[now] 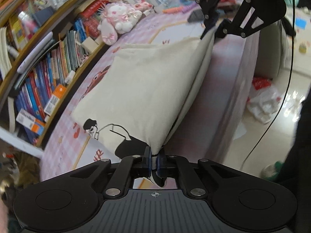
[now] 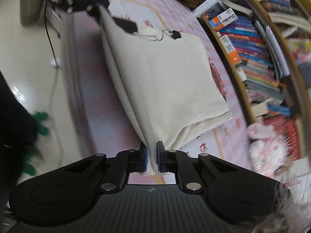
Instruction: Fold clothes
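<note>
A cream garment [image 1: 147, 89] with a black printed figure is stretched between both grippers above a pink checked bed [image 1: 66, 136]. My left gripper [image 1: 154, 154] is shut on one end of its folded edge. My right gripper [image 2: 152, 151] is shut on the other end of the same garment [image 2: 165, 73]. Each gripper shows in the other's view: the right one at the top of the left wrist view [image 1: 211, 27], the left one at the top left of the right wrist view [image 2: 97, 7]. The rest of the garment drapes down onto the bed.
A bookshelf [image 1: 44, 71] packed with books runs along the far side of the bed, also in the right wrist view [image 2: 258, 58]. A pink plush toy [image 1: 118, 19] lies on the bed. White plastic bags [image 1: 266, 103] and a black cable [image 1: 287, 81] lie on the glossy floor.
</note>
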Action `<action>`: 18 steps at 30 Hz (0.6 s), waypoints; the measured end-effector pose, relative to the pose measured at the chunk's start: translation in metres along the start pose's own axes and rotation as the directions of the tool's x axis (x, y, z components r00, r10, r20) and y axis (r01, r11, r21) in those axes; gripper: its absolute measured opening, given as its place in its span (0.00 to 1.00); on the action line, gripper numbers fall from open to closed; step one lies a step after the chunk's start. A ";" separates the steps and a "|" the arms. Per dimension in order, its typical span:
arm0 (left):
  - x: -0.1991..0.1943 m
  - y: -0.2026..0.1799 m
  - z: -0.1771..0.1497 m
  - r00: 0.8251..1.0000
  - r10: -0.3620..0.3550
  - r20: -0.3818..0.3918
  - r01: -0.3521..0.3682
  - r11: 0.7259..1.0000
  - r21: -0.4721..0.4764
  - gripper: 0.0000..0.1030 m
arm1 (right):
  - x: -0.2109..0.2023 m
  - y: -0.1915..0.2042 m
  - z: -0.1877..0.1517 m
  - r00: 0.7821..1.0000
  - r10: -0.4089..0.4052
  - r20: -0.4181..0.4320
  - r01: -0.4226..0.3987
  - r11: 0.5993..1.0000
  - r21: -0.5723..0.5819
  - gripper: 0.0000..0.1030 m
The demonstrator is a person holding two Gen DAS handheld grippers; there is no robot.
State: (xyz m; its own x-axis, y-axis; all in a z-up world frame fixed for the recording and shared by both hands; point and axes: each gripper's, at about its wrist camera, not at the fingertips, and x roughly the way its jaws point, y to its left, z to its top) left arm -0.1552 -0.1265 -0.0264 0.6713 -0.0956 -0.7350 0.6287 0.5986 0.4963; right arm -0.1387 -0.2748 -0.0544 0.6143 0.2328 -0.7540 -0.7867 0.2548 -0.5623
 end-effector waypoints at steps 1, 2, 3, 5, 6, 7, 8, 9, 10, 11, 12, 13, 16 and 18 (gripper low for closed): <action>-0.009 0.000 0.000 1.000 -0.023 0.000 0.023 1.000 -0.012 0.04 | -0.008 -0.004 0.000 1.000 0.028 0.004 -0.028 0.999 0.018 0.09; -0.017 0.000 0.001 0.999 -0.043 -0.001 0.043 0.999 -0.024 0.04 | -0.016 -0.007 0.000 0.998 0.059 0.004 -0.060 0.998 0.038 0.09; -0.026 -0.001 0.001 0.998 -0.064 -0.002 0.064 0.997 -0.037 0.04 | -0.024 -0.008 0.000 0.996 0.091 0.005 -0.091 0.994 0.057 0.09; -0.043 -0.003 0.002 0.995 -0.101 -0.002 0.100 0.993 -0.056 0.04 | -0.040 -0.011 0.000 0.988 0.153 0.009 -0.154 0.984 0.095 0.09; -0.050 -0.004 0.003 0.993 -0.116 -0.003 0.116 0.992 -0.058 0.04 | -0.047 -0.012 0.000 0.984 0.180 0.013 -0.181 0.977 0.112 0.09; -0.056 -0.004 0.004 0.992 -0.126 -0.004 0.125 0.991 -0.054 0.04 | -0.054 -0.012 0.000 0.978 0.207 0.017 -0.207 0.970 0.128 0.09; -0.062 -0.003 0.005 0.991 -0.133 -0.005 0.132 0.990 -0.048 0.04 | -0.061 -0.013 0.000 0.972 0.233 0.021 -0.234 0.961 0.145 0.09; -0.068 -0.003 0.007 0.990 -0.140 -0.006 0.140 0.989 -0.042 0.04 | -0.068 -0.013 0.000 0.967 0.254 0.028 -0.255 0.954 0.160 0.09; -0.072 -0.001 0.009 0.989 -0.146 -0.006 0.146 0.989 -0.032 0.04 | -0.073 -0.015 0.001 0.964 0.263 0.034 -0.265 0.950 0.167 0.09; -0.077 0.002 0.013 0.989 -0.149 -0.005 0.148 0.989 -0.017 0.04 | -0.079 -0.017 0.002 0.961 0.272 0.041 -0.275 0.946 0.174 0.09; -0.081 0.007 0.017 0.989 -0.147 0.000 0.147 0.989 -0.003 0.04 | -0.085 -0.022 0.004 0.963 0.266 0.051 -0.271 0.947 0.173 0.09; -0.084 0.012 0.021 0.990 -0.141 0.007 0.141 0.990 0.006 0.04 | -0.092 -0.027 0.006 0.964 0.259 0.062 -0.266 0.949 0.172 0.08; -0.087 0.037 0.038 0.994 -0.104 0.037 0.105 0.995 -0.003 0.04 | -0.104 -0.053 0.018 0.974 0.199 0.108 -0.217 0.958 0.186 0.08; -0.082 0.054 0.049 0.996 -0.074 0.054 0.075 0.997 -0.025 0.04 | -0.107 -0.070 0.026 0.978 0.155 0.138 -0.181 0.964 0.196 0.08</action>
State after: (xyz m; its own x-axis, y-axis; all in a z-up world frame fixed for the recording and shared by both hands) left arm -0.1571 -0.1252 0.0832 0.6433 -0.1827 -0.7435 0.6677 0.6090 0.4280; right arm -0.1479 -0.2932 0.0750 0.4871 0.3966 -0.7781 -0.8572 0.3878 -0.3389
